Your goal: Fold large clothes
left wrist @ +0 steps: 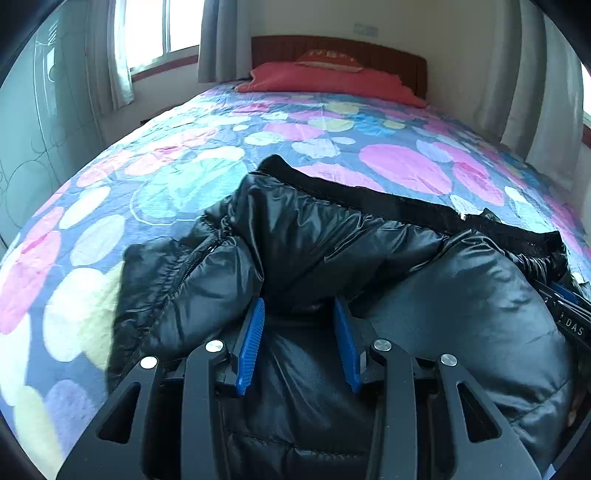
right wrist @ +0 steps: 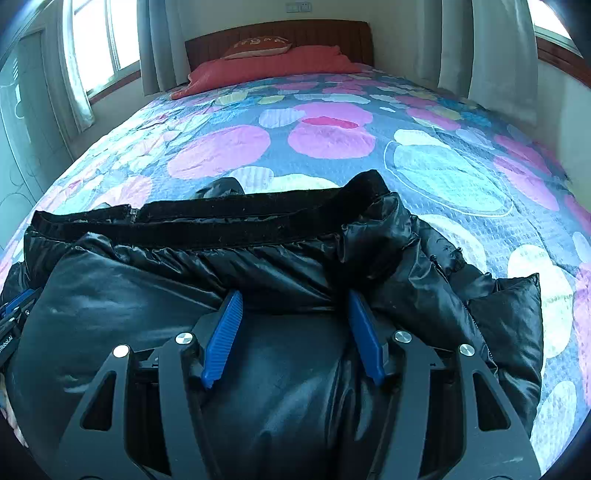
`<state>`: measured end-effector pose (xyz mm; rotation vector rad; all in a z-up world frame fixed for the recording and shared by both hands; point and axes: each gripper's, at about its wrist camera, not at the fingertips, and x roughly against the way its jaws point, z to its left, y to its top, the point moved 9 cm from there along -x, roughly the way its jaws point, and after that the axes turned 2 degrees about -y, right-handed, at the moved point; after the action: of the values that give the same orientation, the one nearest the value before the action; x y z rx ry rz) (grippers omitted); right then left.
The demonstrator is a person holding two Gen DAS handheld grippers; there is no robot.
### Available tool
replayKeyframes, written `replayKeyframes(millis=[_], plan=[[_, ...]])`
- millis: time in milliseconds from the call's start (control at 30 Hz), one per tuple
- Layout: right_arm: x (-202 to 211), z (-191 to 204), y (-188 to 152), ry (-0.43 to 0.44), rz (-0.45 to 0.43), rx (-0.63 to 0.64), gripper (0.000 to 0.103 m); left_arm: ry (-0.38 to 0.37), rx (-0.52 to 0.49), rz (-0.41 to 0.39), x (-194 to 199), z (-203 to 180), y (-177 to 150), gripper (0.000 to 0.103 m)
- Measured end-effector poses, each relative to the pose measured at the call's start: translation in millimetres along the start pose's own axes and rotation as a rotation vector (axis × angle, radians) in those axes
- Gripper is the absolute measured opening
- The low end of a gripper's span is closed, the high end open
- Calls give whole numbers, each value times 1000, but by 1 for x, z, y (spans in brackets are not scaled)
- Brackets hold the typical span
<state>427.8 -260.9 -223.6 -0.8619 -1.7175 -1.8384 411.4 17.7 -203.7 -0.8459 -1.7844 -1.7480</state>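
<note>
1. Two grippers, your left gripper [left wrist: 300, 317] and right gripper [right wrist: 293, 314], stand wide open, holding nothing, over the black puffer jacket [left wrist: 369, 258].
2. You have the jacket bunched on the bedspread [left wrist: 184, 155], far from the red pillow [left wrist: 325, 79]; most of the folding seems left.

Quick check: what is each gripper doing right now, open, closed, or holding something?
Left gripper: open, jaws spread over the black puffer jacket, not clamped on it.
Right gripper: open, jaws likewise spread over the same jacket, holding nothing.

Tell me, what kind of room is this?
A bedroom, most likely. There is a big bed with a spotted quilt, a red pillow against a wooden headboard, and curtains by the windows.
</note>
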Motion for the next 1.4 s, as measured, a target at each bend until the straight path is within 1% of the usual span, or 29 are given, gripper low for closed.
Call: replayKeyframes(millis=[33,100,167,200,233,267,333,367,400,433,467,533,567,633,700,767,800,867,900,933,967,1000,1067,1167,1300,1400], plan=[[5,1,1,-9,4,5,56,4,11,0,9,0,1,39],[24,3,7,-26,-32,8,56,-40,39,-43,32,-5,6,39],[51,16,11,18,-79,3,56,-89,44,-88,47,-15,9,40],[60,28,10,51,-91,13,56,-127,51,-104,51,-23,11,40],[67,41,7,78,-100,30,56,-160,56,-105,51,-30,9,42],[69,53,2,100,-99,52,56,-166,53,-95,48,-35,7,45],[62,73,-10,115,-75,101,56,-156,27,-25,28,-46,-8,45],[54,79,-18,106,-57,120,57,-134,5,-18,20,-48,-15,44],[44,82,-26,93,-48,129,57,-110,-29,-27,15,-51,-19,44],[40,82,-28,89,-54,132,57,-103,-44,-31,11,-53,-22,44],[34,82,-31,87,-62,136,58,-104,-43,-28,6,-53,-23,44],[29,83,-30,82,-44,140,58,-107,-40,-14,5,-53,-20,43],[31,82,-27,90,-35,139,57,-125,-31,-10,9,-51,-18,43],[41,76,-23,117,-27,122,56,-148,-2,-12,22,-43,-14,43],[62,52,-16,119,-71,72,56,-122,24,-56,42,-26,-11,43],[77,24,-11,65,-110,50,56,-74,59,-119,60,-1,-8,43],[82,9,-9,31,-129,42,56,-49,85,-131,64,12,-9,43],[79,-11,-11,-28,-125,45,56,-40,134,-95,54,31,-16,43],[71,-21,-15,-58,-103,50,57,-44,136,-81,49,33,-19,43],[57,-29,-23,-55,-64,47,59,-36,114,-72,43,33,-22,43],[50,-33,-27,-46,-52,46,60,-16,80,-63,38,29,-25,43],[44,-34,-31,-43,-47,50,60,-9,69,-57,35,26,-27,43],[36,-34,-31,-53,-43,56,61,-12,86,-42,25,25,-30,43],[27,-34,-30,-60,-39,53,61,-18,84,-44,18,22,-34,43],[26,-33,-33,-67,-58,57,61,-26,85,-53,16,23,-39,42],[29,-32,-34,-77,-55,62,61,-10,66,-47,16,21,-37,42]])
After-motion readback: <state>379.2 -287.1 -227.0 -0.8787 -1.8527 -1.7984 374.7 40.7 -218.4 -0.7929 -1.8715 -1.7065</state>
